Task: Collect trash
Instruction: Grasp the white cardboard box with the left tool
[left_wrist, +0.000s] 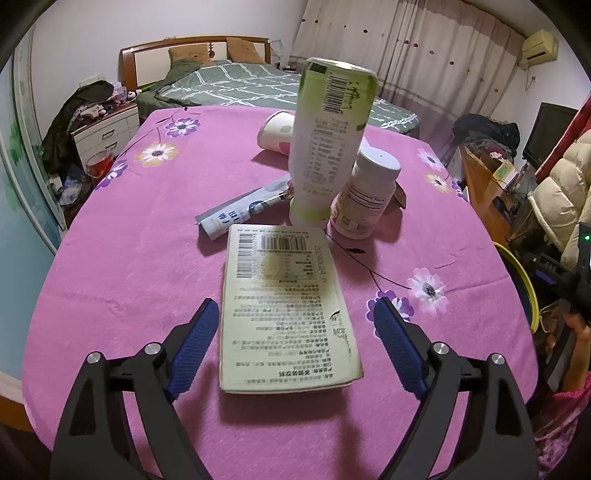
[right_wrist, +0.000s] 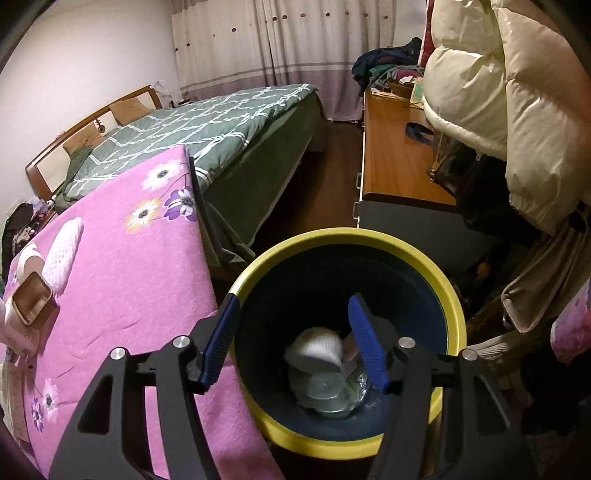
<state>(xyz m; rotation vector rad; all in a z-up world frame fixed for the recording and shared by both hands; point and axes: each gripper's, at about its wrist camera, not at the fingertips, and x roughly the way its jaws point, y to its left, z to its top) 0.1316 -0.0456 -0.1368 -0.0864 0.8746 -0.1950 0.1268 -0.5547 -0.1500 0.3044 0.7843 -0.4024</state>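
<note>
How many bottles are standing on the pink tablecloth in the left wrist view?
2: a tall green-and-white bottle at mid-table, and a shorter white pill bottle beside it on the right. The tall one may hide something behind it.

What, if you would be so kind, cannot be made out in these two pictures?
- Left wrist view: flat packet print too small to read.
- Left wrist view: brown item mostly hidden behind the white pill bottle.
- Right wrist view: trash in the bin blurred, partly behind the right gripper finger.
</note>
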